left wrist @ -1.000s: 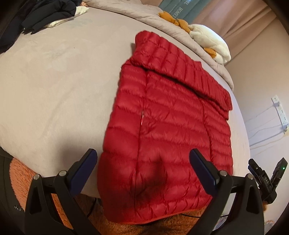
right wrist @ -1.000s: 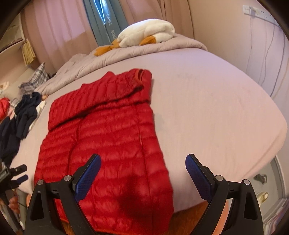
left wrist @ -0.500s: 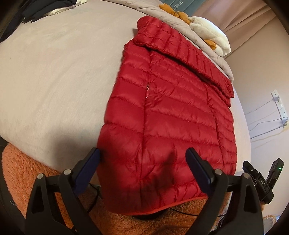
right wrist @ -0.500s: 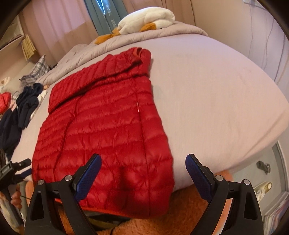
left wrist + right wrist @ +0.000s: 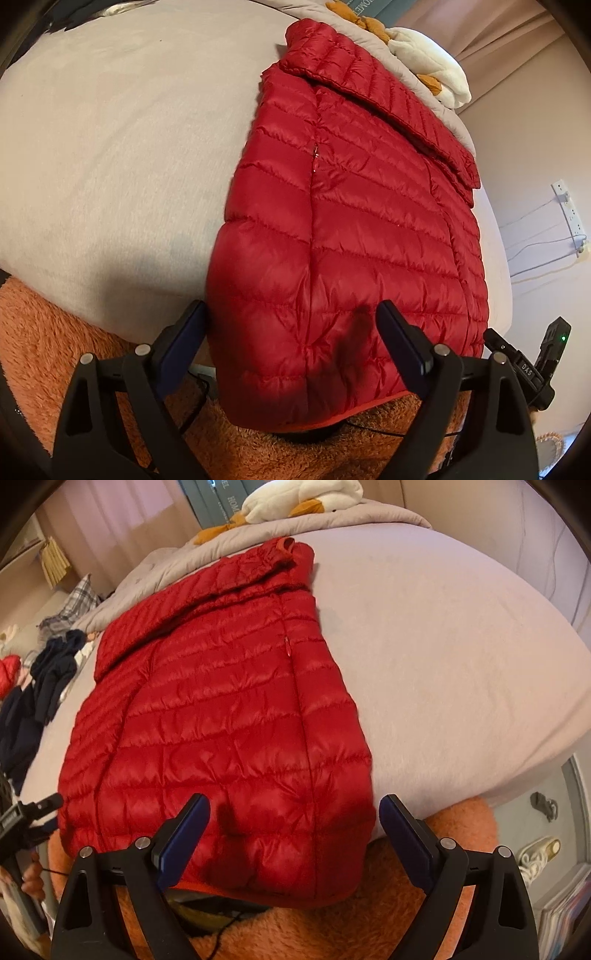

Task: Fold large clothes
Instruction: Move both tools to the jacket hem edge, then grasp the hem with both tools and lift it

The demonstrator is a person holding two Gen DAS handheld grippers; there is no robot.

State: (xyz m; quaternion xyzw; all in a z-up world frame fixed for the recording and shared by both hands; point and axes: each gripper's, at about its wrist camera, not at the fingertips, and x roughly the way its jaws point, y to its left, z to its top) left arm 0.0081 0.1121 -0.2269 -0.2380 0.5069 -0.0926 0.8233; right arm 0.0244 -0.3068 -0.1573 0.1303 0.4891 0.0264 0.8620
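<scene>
Red quilted nylon, puffy and slippery-looking: the down jacket [image 5: 354, 221] lies flat on the grey bed [image 5: 110, 147], its long axis running from the collar end at the far side, near the white plush toy [image 5: 428, 70], to the hem, which overhangs the near edge of the mattress above an orange shaggy rug [image 5: 55, 332].

Going left to right along that hem: the left claw [image 5: 291, 332] hangs over the hem's left corner. Its left pad sits just outside the jacket's side edge and its right pad over the quilting further in, so the corner lies between the jaws. They stand wide but are closing; the pads do not yet press on the fabric, and nothing is held.

The right claw [image 5: 295, 823] is over the hem's other corner, mirrored: left pad above the quilting, right pad just beyond the jacket's right edge, over the bare sheet. Its jaws are wide apart and grip nothing.

Both claws point steeply down at the hem, each nearest its own corner, with the jacket stretching away from them. I judge the coming move to be a pinch of both corners, then a fold away along the long axis towards the collar.

No true containers are in view; a heap of dark clothes [image 5: 44, 675] lies loose at the bed's far left.
</scene>
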